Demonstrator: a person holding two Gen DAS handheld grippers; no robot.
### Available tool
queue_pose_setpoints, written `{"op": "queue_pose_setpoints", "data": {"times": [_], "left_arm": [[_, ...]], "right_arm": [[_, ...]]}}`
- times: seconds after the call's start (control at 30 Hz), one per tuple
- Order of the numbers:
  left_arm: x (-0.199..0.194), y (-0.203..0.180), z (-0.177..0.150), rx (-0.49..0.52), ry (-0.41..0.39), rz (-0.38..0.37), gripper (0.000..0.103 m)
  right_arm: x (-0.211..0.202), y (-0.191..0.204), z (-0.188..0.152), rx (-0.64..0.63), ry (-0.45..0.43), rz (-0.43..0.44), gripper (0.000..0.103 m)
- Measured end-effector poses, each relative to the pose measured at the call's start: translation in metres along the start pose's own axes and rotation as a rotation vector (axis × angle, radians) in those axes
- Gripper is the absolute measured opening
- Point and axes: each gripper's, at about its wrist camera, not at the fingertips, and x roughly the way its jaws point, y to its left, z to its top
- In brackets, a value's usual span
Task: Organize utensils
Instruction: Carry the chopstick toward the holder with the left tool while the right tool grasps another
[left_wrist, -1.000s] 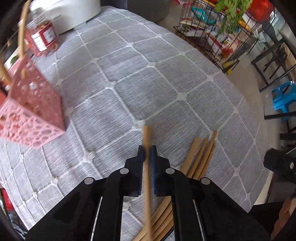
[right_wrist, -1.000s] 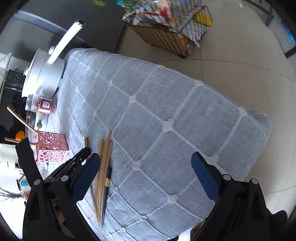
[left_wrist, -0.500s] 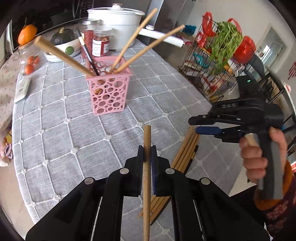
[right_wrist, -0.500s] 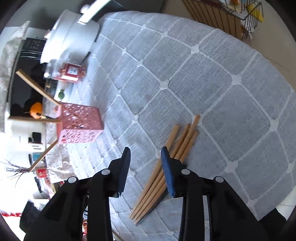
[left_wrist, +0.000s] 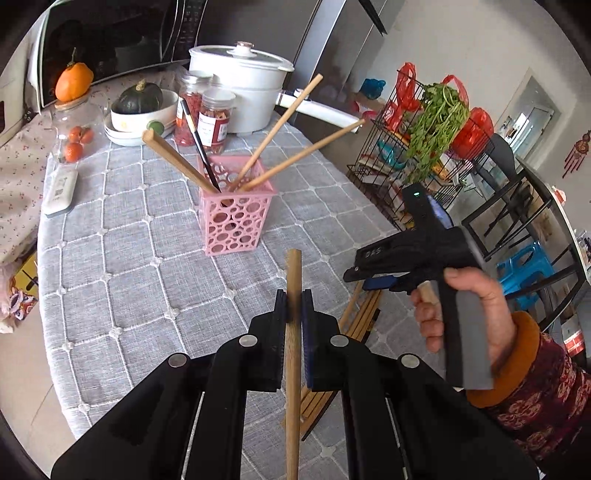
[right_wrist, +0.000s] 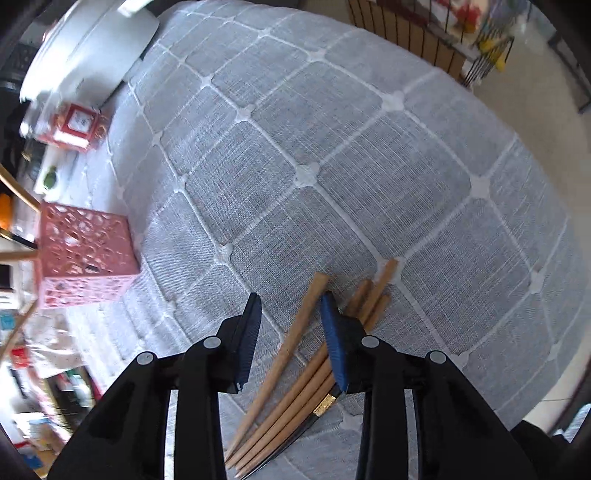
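Note:
My left gripper (left_wrist: 294, 306) is shut on a wooden chopstick (left_wrist: 294, 273), held above the grey quilted tablecloth (left_wrist: 122, 266) and pointing toward the pink perforated basket (left_wrist: 236, 221). That basket holds three wooden chopsticks and a black one, all leaning outward. To the right, a hand holds my right gripper (left_wrist: 373, 280) over a pile of wooden chopsticks (left_wrist: 364, 317) near the table's edge. In the right wrist view the right gripper (right_wrist: 291, 300) stands partly open just above the pile (right_wrist: 295, 398). One chopstick (right_wrist: 291, 347) lies between its fingers, not pressed. The pink basket (right_wrist: 85, 254) is at the left.
A white pot (left_wrist: 240, 85), two jars (left_wrist: 216, 118), a bowl with a green squash (left_wrist: 140, 110) and a white remote (left_wrist: 61, 192) crowd the far side. A wire rack with greens (left_wrist: 436, 140) and a blue stool (left_wrist: 528, 269) stand beyond the table's right edge.
My left gripper rose and tipped up with its chopstick, bringing the basket ahead. My right gripper's jaws narrowed from wide open and moved over the chopstick pile.

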Motion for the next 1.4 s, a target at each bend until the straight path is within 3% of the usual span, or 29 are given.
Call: {"op": "queue_pose_setpoints", "data": {"times": [0.07, 0.1, 0.13, 0.3, 0.43, 0.53, 0.83, 1.17, 1.4], "left_arm": [[-0.007, -0.002, 0.000, 0.008, -0.018, 0.004, 0.007], [-0.010, -0.003, 0.000, 0.014, -0.023, 0.008, 0.007], [-0.013, -0.003, -0.001, 0.016, -0.028, 0.016, 0.007], [-0.033, 0.002, -0.005, -0.007, -0.073, 0.049, 0.007], [-0.057, 0.009, -0.009, -0.041, -0.126, 0.067, 0.007], [-0.074, 0.011, -0.009, -0.054, -0.167, 0.091, 0.007], [-0.120, -0.009, 0.021, -0.023, -0.283, 0.147, 0.006], [-0.152, -0.042, 0.088, 0.034, -0.438, 0.178, 0.006], [-0.115, -0.036, 0.137, 0.010, -0.479, 0.251, 0.006]], "right_arm": [[0.000, 0.010, -0.005, -0.028, -0.045, -0.088, 0.028], [0.000, 0.012, -0.007, -0.034, -0.069, -0.115, 0.016], [0.000, 0.011, -0.009, -0.028, -0.084, -0.108, 0.016], [-0.018, -0.020, -0.025, 0.071, -0.123, 0.116, 0.012], [-0.079, -0.018, -0.064, -0.056, -0.305, 0.220, 0.012], [-0.125, -0.017, -0.094, -0.159, -0.384, 0.295, 0.011], [-0.224, 0.015, -0.137, -0.390, -0.543, 0.315, 0.008], [-0.310, 0.038, -0.121, -0.389, -0.672, 0.432, 0.008], [-0.335, 0.065, -0.088, -0.361, -0.776, 0.461, 0.008]]}}
